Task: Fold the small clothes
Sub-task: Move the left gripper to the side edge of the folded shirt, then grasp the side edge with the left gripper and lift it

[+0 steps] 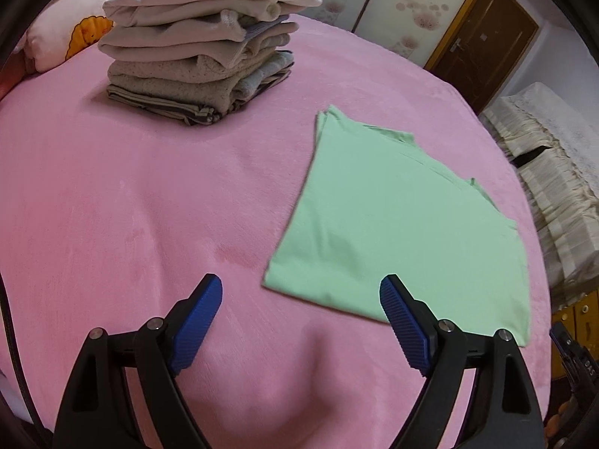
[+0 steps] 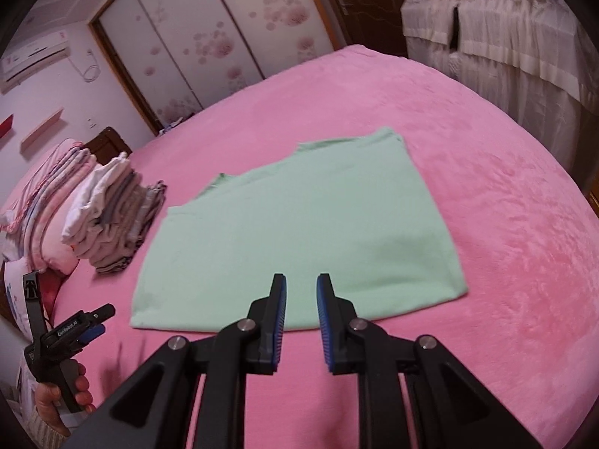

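Note:
A mint green garment (image 1: 404,224) lies flat and folded in half on the pink bed; it also shows in the right wrist view (image 2: 299,232). My left gripper (image 1: 301,290) is open and empty, above the bed just left of the garment's near corner. It also shows in the right wrist view (image 2: 95,318), held in a hand at the lower left. My right gripper (image 2: 301,286) is partly open with a narrow gap and empty, above the garment's near edge.
A stack of folded grey and white clothes (image 1: 202,48) stands on the bed's far left, seen also in the right wrist view (image 2: 112,209). Pink pillows (image 2: 41,202) lie behind it. A covered cabinet (image 2: 505,37) and wardrobe doors (image 2: 209,37) stand beyond the pink bed (image 1: 131,205).

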`<action>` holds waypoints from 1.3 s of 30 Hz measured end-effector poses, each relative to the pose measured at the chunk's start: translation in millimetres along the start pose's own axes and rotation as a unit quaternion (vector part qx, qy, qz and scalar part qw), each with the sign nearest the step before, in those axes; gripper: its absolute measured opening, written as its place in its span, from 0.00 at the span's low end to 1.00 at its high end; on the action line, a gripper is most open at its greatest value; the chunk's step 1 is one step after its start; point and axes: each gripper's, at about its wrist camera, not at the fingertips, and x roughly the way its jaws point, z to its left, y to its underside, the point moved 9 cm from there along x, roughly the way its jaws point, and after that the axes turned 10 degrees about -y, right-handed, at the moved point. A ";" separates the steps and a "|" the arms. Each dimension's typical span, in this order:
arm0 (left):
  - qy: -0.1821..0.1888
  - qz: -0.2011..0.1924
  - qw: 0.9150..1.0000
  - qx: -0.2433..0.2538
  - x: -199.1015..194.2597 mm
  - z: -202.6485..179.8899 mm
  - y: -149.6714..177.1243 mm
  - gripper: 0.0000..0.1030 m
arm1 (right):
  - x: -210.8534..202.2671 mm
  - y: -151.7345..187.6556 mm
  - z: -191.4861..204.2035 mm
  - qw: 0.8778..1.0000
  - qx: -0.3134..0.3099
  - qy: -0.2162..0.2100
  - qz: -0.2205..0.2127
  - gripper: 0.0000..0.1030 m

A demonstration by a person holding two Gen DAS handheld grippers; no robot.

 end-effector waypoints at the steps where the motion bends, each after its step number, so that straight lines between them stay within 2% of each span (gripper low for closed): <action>1: 0.008 0.002 1.000 0.001 -3.1 -3.0 4.0 0.83 | -0.1 0.6 5.3 1.000 -0.006 0.002 -0.001 0.16; 6: 0.037 0.020 0.999 0.000 -2.8 -12.6 20.4 0.83 | 6.4 9.7 22.8 1.000 -0.014 -0.012 0.014 0.16; 10: 0.072 0.035 0.997 -0.021 8.6 -17.2 31.3 0.83 | 15.2 20.8 29.9 0.999 -0.015 -0.018 0.027 0.16; 14: 0.127 0.057 0.988 -0.069 29.7 -18.0 40.2 0.83 | 24.7 30.1 36.0 0.999 -0.018 -0.022 0.035 0.16; 17: 0.148 0.066 0.982 -0.101 43.6 -14.5 42.6 0.83 | 30.9 35.1 41.3 0.998 -0.022 -0.028 0.042 0.16; 19: 0.159 0.057 0.979 -0.116 48.1 -12.8 40.3 0.83 | 34.7 37.3 45.0 0.998 -0.032 -0.027 0.044 0.16; 27: 0.175 0.019 0.976 -0.127 65.9 -21.0 18.0 0.83 | 58.9 48.1 52.5 0.997 -0.045 -0.026 0.063 0.16; 30: 0.193 0.011 0.971 -0.144 72.0 -27.6 7.6 0.83 | 67.0 50.9 54.3 0.996 -0.048 -0.027 0.067 0.16; 35: 0.229 -0.005 0.956 -0.180 81.2 -32.4 -8.4 0.83 | 75.5 50.5 55.4 0.996 -0.059 -0.022 0.066 0.16; 39: 0.229 -0.017 0.955 -0.190 87.5 -35.7 -16.2 0.83 | 81.7 48.9 56.0 0.996 -0.063 -0.020 0.064 0.16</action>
